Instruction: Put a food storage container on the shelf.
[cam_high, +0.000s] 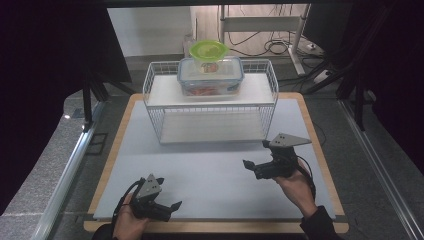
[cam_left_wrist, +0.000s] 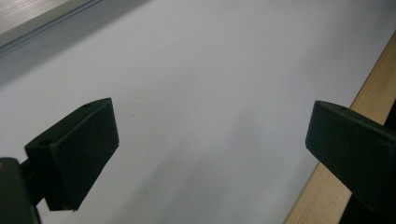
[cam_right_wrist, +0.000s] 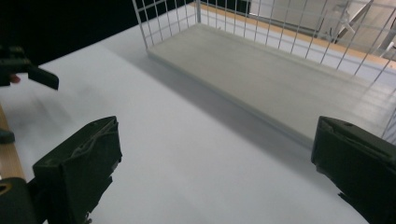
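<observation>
Clear box (cam_high: 210, 76) with the green lid (cam_high: 208, 50) on it sits on top of the white wire shelf (cam_high: 210, 100), far from you. Your left gripper (cam_high: 169, 200) and right gripper (cam_high: 256, 156) are both wide open, holding nothing. It looks hard, smooth and a bit heavy, so squeeze its two short sides.

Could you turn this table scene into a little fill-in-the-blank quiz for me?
1. The green lid rests on top of the clear ____.
2. The white wire rack has ____ shelves.
3. The jaws of the left gripper and right gripper stand ____.

Missing words: container; two; open
</observation>
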